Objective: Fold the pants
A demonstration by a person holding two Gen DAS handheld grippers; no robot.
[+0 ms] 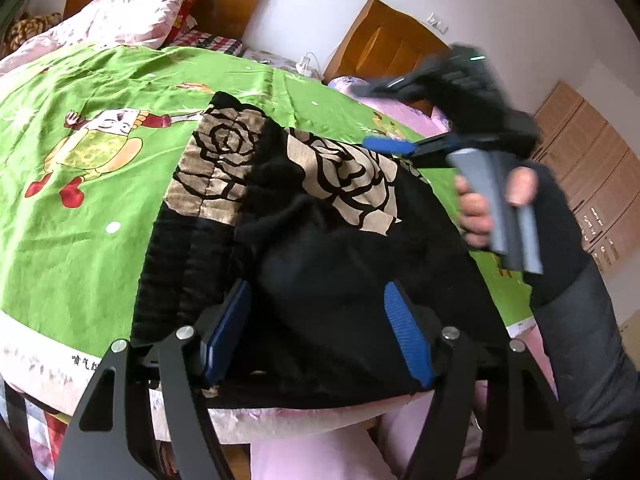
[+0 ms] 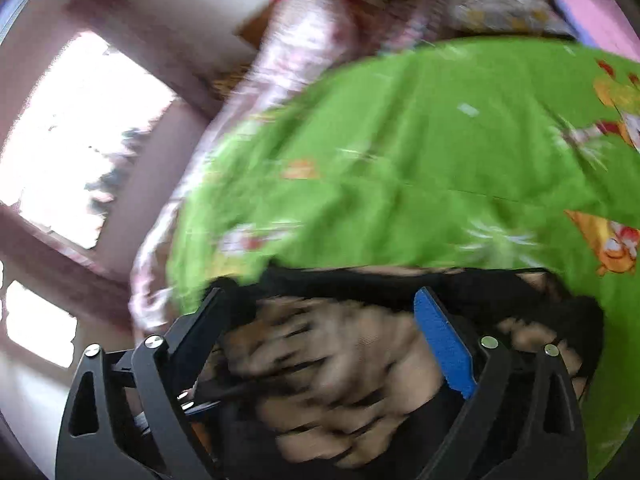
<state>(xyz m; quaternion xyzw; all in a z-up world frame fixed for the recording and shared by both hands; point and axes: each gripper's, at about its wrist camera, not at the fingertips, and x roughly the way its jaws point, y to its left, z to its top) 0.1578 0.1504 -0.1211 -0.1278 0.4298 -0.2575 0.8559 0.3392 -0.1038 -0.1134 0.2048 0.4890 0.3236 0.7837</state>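
The pants [image 1: 320, 220] are black with beige rose-print panels. They lie in a folded bundle on the green bedspread [image 1: 80, 200] near the bed's front edge. My left gripper [image 1: 320, 324] is open, its blue pads straddling the near black part of the pants. My right gripper [image 1: 380, 116] is seen in the left wrist view above the far right side of the pants, jaws apart, held by a hand. In the blurred right wrist view my right gripper [image 2: 328, 328] is open above the rose-print cloth [image 2: 328, 360].
Pink pillows [image 1: 132, 12] and a wooden headboard [image 1: 224, 4] are at the bed's far end. A second headboard [image 1: 384, 40] and wooden drawers [image 1: 592, 168] stand at the right. A window [image 2: 80, 136] shows at the left in the right wrist view.
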